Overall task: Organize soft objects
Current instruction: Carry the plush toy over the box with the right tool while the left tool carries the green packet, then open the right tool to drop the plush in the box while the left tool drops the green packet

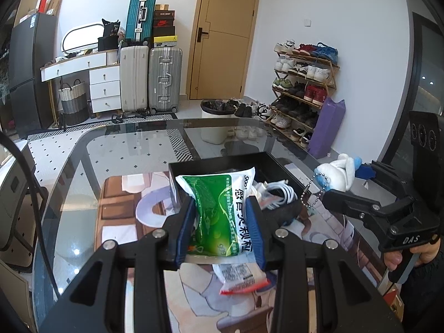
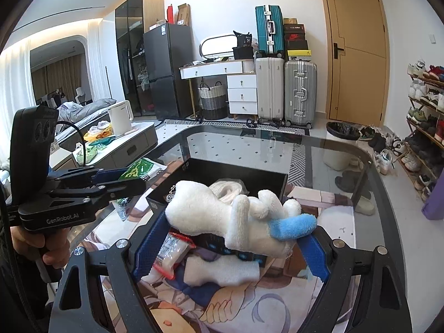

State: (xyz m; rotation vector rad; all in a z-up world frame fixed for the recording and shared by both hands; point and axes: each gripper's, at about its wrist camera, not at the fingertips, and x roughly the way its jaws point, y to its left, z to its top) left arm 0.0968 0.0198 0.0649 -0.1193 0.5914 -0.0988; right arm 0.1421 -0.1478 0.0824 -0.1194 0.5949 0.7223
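Left gripper (image 1: 222, 227) closed on green packet (image 1: 219, 211); right gripper (image 2: 230, 247) pinched white plush toy (image 2: 236, 216). Both hung just before the black box (image 1: 277, 166). Step judged: carrying in. Next: lower, release inside box

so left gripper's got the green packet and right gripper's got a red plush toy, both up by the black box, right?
Not quite: the plush toy in the right gripper is white and blue, not red, as the right wrist view shows. The left gripper does hold the green packet by the black box.
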